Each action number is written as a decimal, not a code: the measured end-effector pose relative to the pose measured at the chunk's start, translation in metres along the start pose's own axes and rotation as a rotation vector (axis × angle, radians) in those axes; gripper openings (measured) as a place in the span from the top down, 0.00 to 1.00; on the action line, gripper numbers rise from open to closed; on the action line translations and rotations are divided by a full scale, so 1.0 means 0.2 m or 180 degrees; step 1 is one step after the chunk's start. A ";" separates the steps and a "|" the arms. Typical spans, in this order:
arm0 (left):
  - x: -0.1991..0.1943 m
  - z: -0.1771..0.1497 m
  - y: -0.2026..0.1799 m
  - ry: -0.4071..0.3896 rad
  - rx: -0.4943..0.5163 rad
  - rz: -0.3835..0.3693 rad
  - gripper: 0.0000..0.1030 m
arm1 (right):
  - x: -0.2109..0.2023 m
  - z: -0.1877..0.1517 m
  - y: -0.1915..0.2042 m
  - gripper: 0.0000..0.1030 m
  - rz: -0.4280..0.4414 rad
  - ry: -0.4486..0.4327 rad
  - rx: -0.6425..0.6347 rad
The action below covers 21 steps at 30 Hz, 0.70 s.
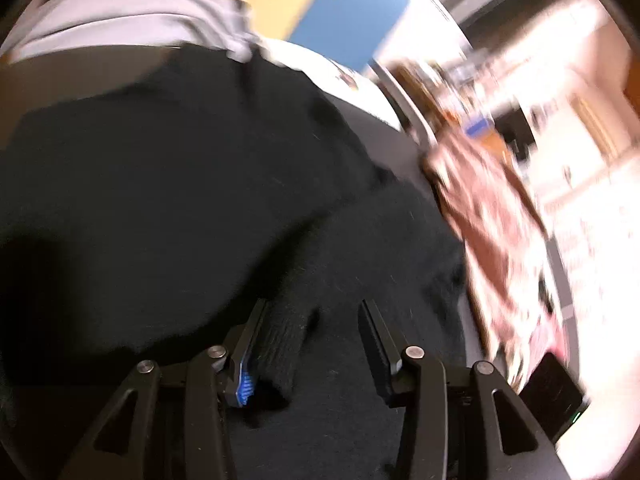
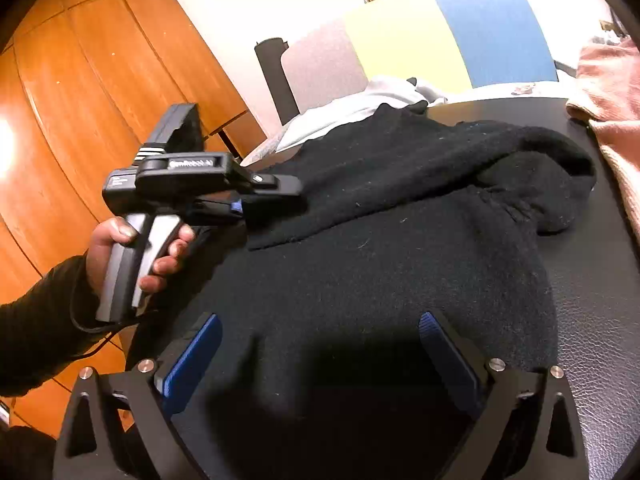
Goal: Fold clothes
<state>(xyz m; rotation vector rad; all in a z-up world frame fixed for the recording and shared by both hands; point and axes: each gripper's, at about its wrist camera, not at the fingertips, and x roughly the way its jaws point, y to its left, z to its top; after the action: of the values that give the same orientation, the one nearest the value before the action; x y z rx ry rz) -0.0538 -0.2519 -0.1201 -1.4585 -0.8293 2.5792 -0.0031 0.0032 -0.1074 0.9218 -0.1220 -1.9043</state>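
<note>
A black knit sweater (image 2: 400, 248) lies spread on a dark table (image 2: 600, 320), one sleeve folded across its body. In the left wrist view the sweater (image 1: 180, 168) fills the frame. My left gripper (image 1: 312, 308) is open; the sleeve cuff (image 1: 280, 340) lies between its fingers against the left finger. It also shows in the right wrist view (image 2: 280, 196), at the sleeve end. My right gripper (image 2: 320, 328) is open and empty, low over the sweater's near part.
A pale grey garment (image 2: 360, 108) lies at the table's far edge. A pink knit garment (image 2: 612, 100) lies at the right. A yellow and blue chair back (image 2: 460, 32) stands behind. A wooden floor (image 2: 80, 80) is at the left.
</note>
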 end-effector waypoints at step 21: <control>-1.19 0.11 -0.09 -0.1424 0.0107 -0.0735 0.97 | -0.01 -0.01 0.01 0.00 0.0098 -0.0051 0.0042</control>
<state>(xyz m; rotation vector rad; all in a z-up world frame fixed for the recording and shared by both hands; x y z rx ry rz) 0.0554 -0.3199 0.0822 -0.7260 -0.9242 2.7503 -0.0010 0.0042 -0.1067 0.9087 -0.1576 -1.8845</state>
